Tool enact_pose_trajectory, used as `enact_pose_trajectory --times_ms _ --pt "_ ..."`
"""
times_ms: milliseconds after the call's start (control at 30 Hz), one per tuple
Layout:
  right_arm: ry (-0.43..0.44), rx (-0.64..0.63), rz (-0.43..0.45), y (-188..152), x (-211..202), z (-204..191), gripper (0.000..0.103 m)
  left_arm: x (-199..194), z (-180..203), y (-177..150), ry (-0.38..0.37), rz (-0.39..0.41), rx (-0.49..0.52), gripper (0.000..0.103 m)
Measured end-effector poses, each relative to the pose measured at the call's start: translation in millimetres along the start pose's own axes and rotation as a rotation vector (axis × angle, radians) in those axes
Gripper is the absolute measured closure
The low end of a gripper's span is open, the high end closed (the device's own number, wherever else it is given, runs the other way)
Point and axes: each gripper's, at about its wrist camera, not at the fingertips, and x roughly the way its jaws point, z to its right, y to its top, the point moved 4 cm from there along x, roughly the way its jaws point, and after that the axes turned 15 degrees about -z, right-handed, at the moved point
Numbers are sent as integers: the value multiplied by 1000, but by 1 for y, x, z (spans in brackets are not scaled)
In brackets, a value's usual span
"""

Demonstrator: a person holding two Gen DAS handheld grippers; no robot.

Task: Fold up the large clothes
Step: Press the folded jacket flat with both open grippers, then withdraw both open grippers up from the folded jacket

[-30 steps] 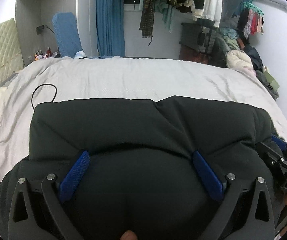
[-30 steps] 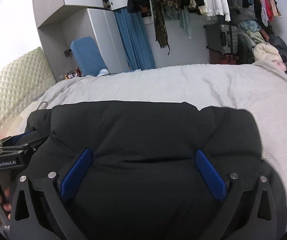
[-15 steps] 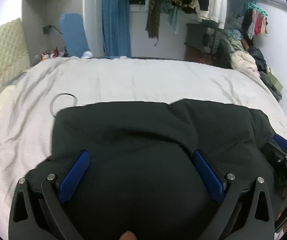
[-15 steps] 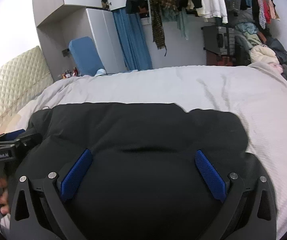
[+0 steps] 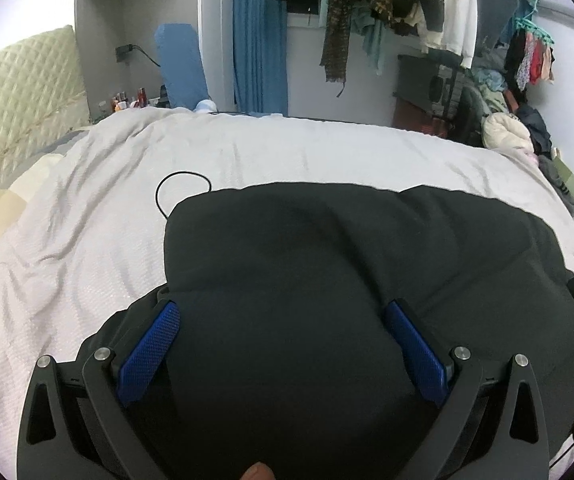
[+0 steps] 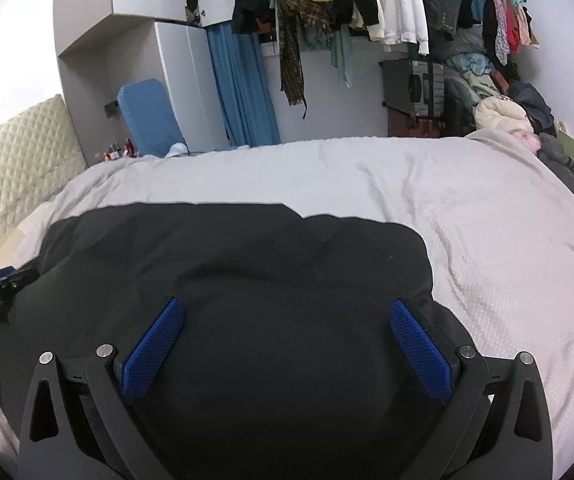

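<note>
While the black padded garment [image 5: 327,264] lies folded on the bed [image 5: 87,240], both grippers sit low over its near edge. Fabric is matte black, puffy, soft creases, upper layer doubled over a lower one, far edge roughly straight. Left gripper [image 5: 283,344]: jaws spread wide, blue pads [image 5: 147,352] either side of a bulge of the garment, nothing pinched. Right gripper [image 6: 287,344]: same, jaws wide apart, resting over the fabric, no grip. Thin black cable [image 5: 179,188] loops on the bed just beyond the garment's far-left corner. Hanging clothes [image 6: 347,0] well beyond the bed.
</note>
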Motion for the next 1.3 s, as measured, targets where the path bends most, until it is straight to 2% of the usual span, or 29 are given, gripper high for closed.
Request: enact_pose_trajectory --times_ms 467,1067,1233,1300 --pt "13 -19 -29 -11 26 3 0 24 10 -5 25 13 16 0" --pt "-1 -29 -38 -15 31 3 0 25 11 -7 21 19 14 0" --pt "-20 -27 -50 -12 29 2 0 22 9 -4 36 -20 12 0" --pt "-25 -32 -54 -9 23 -1 0 10 10 -3 34 -20 13 0"
